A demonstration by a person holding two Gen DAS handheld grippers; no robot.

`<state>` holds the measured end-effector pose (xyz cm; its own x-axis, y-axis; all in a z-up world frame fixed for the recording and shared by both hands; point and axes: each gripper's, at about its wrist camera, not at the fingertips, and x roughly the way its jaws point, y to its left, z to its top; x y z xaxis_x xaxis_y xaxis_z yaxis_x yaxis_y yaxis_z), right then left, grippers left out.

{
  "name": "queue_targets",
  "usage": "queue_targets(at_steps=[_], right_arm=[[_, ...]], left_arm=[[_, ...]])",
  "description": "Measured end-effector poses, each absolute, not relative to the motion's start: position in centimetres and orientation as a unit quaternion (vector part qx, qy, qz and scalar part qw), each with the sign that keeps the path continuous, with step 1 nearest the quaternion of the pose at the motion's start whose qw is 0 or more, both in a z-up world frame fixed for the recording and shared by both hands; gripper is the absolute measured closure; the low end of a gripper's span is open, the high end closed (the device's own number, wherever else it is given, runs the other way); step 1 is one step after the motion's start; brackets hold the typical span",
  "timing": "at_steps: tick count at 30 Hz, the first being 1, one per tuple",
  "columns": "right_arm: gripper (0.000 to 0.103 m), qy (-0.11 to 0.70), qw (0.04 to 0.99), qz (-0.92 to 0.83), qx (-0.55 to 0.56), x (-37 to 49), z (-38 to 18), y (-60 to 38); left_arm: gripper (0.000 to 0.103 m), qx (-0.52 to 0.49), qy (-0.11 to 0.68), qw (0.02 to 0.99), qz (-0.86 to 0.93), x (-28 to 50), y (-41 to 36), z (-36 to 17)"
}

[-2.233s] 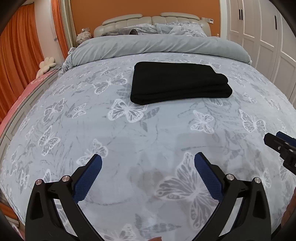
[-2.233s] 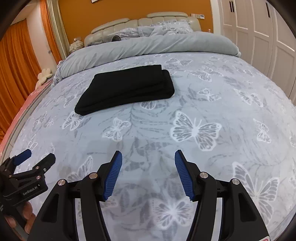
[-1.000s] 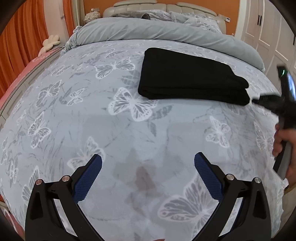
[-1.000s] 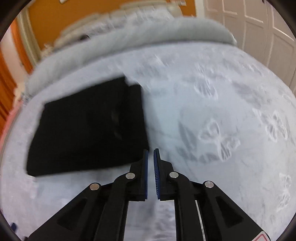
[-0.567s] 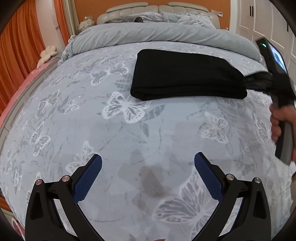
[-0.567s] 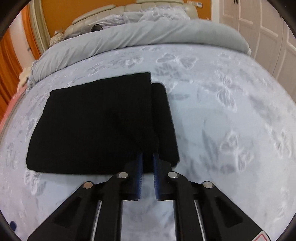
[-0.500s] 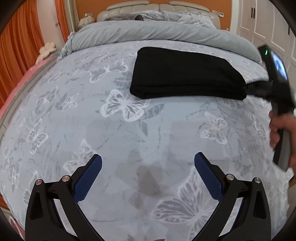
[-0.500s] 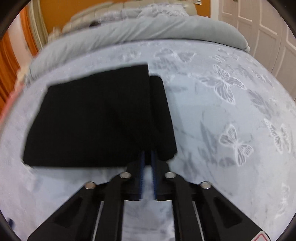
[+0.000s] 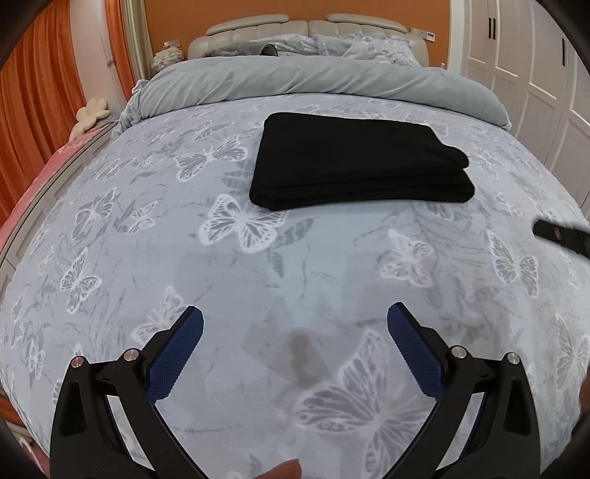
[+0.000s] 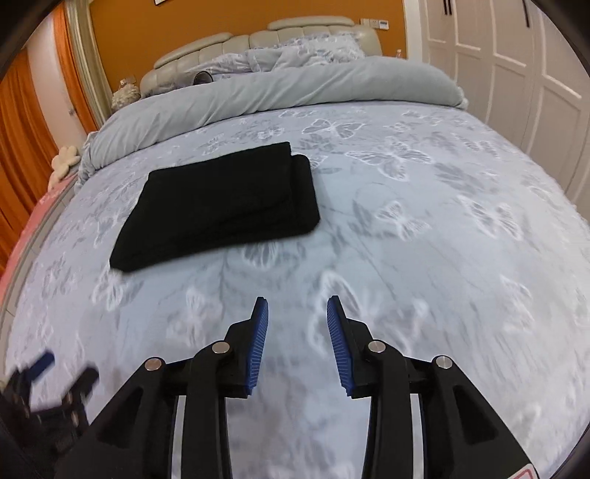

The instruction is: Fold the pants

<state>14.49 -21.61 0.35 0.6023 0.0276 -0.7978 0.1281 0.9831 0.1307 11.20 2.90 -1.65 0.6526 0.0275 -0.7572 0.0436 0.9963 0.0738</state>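
The black pants [image 9: 357,162] lie folded into a flat rectangle on the butterfly-print bed cover [image 9: 258,280]; they also show in the right wrist view [image 10: 221,204]. My left gripper [image 9: 295,320] is open and empty, hovering over the cover well in front of the pants. My right gripper [image 10: 297,311] is open and empty, pulled back from the pants' near right corner. Part of the right gripper shows at the right edge of the left wrist view [image 9: 562,235]. The left gripper appears blurred at the bottom left of the right wrist view [image 10: 48,379].
A rolled grey duvet [image 9: 324,81] and pillows lie across the head of the bed by a padded headboard [image 9: 306,27]. White wardrobe doors [image 10: 516,62] stand to the right. Orange curtains [image 9: 33,92] hang to the left, beside the bed's left edge.
My right gripper was shut at the pants' near right corner; it has now opened and drawn back toward me. The pants stay folded in place. The left gripper stays open.
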Motion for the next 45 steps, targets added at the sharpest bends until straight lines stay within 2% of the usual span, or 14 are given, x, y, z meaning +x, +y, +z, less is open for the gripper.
queue_targets(at_steps=[10, 45], right_arm=[[0.069, 0.446, 0.892, -0.025, 0.067, 7.4, -0.9, -19.5], [0.068, 0.436, 0.899, -0.002, 0.049, 7.4, -0.5, -16.0]], left_arm=[[0.005, 0.052, 0.406, 0.912, -0.016, 9.6, 2.2, -1.3], [0.005, 0.043, 0.393, 0.918, -0.006, 8.8, 2.8, -0.9]])
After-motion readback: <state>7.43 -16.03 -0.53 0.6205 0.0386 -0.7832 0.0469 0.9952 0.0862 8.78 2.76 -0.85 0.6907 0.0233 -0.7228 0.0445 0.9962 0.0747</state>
